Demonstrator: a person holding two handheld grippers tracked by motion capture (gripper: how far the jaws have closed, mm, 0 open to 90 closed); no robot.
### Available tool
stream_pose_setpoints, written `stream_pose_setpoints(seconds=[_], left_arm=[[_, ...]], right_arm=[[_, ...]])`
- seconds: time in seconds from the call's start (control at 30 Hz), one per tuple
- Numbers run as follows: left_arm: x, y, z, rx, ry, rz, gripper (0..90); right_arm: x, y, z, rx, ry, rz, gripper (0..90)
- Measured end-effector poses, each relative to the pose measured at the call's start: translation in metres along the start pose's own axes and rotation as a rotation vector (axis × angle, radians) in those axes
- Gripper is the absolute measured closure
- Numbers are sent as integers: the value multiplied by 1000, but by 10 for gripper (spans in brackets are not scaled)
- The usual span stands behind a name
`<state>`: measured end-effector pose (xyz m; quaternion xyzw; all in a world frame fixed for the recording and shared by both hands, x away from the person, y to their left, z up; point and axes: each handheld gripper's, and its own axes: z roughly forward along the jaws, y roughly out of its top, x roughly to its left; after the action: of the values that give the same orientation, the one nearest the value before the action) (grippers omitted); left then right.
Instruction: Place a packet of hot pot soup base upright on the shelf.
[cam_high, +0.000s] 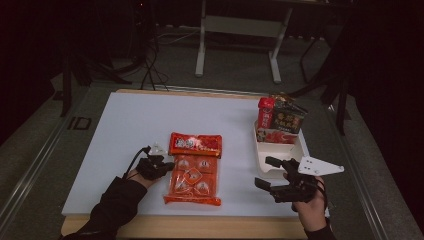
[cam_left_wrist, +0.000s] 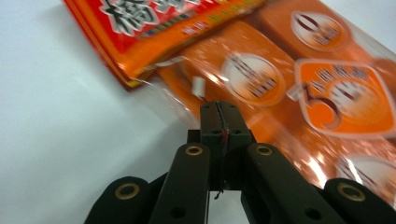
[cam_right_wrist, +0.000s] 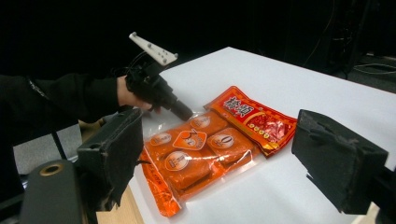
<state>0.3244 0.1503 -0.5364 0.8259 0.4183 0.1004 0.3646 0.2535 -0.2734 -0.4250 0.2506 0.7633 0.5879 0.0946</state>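
The orange pack (cam_high: 192, 175) lies flat on the table (cam_high: 125, 125), left of the white tray (cam_high: 295, 150). The left gripper (cam_left_wrist: 219, 114) pinches its thin plastic edge. The right gripper (cam_right_wrist: 219, 154) is wide apart. The pack looks soft, slippery and floppy, so holding the edge seems best.

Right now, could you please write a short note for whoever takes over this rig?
Left gripper: jaws shut at the left edge of the orange snack pack; whether they pinch the wrapper I cannot tell.
Right gripper: open, holding nothing, beside the white tray.
Things: the orange snack pack lies flat near the front of the table, its top end over the red packet. The tray holds upright cartons at its far end; its near part is bare.
Done: nothing lifted.
Left: probably moving the pack, perhaps into the tray.
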Motion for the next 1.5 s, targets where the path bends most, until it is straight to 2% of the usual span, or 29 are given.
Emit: stream_pose_setpoints(seconds=[0.2, 0.37, 0.47, 0.63, 0.7, 0.73, 0.77, 0.8, 0.9, 0.97, 1.0, 1.1, 1.23, 1.3, 1.33, 1.4, 1.5], left_arm=[[-2, 6, 7, -5, -2, -6, 900], [-6, 9, 8, 10, -3, 2, 900], [-11, 10, 11, 9, -18, 6, 900], [-28, 18, 20, 14, -46, 48, 900], [-30, 19, 22, 15, -49, 50, 900], [-34, 21, 23, 17, -50, 79, 900], [-34, 21, 23, 17, -50, 79, 900], [-31, 20, 20, 16, -80, 65, 900], [-31, 17, 16, 21, -89, 61, 900], [-32, 13, 11, 36, -91, 66, 900], [-34, 9, 7, 44, -110, 76, 900], [-37, 5, 4, 56, -118, 90, 900], [-42, 0, 5, 57, -143, 81, 900], [-46, 1, 5, 49, -128, 96, 900], [-46, 2, 6, 48, -128, 89, 900], [-46, 4, 8, 40, -140, 72, 900], [-50, 7, 12, 39, -153, 83, 900]], right_arm=[[-1, -1, -1, 0, 0, 2, 164], [-1, -2, 0, 2, 0, 0, 164], [-1, -2, 0, 1, 0, 0, 165], [0, -1, -1, 0, 0, -2, 166], [0, -1, -1, 0, 0, -1, 166], [-1, -2, -2, -2, 2, 3, 166], [-1, -2, -2, -2, 2, 3, 166], [-2, -2, -1, -1, 1, 2, 166], [-2, -2, -2, -3, 2, 3, 166], [-2, -2, -3, -6, -2, 2, 166], [-2, -2, -3, -7, -1, 4, 166], [-2, -2, -3, -4, -4, 2, 165], [0, -1, -1, -3, -1, -4, 165], [0, -1, -1, -1, -2, -4, 165], [0, -1, -2, -2, -1, -4, 165], [0, -1, -2, -3, -1, -2, 165], [0, -1, -2, -3, 0, -3, 166]])
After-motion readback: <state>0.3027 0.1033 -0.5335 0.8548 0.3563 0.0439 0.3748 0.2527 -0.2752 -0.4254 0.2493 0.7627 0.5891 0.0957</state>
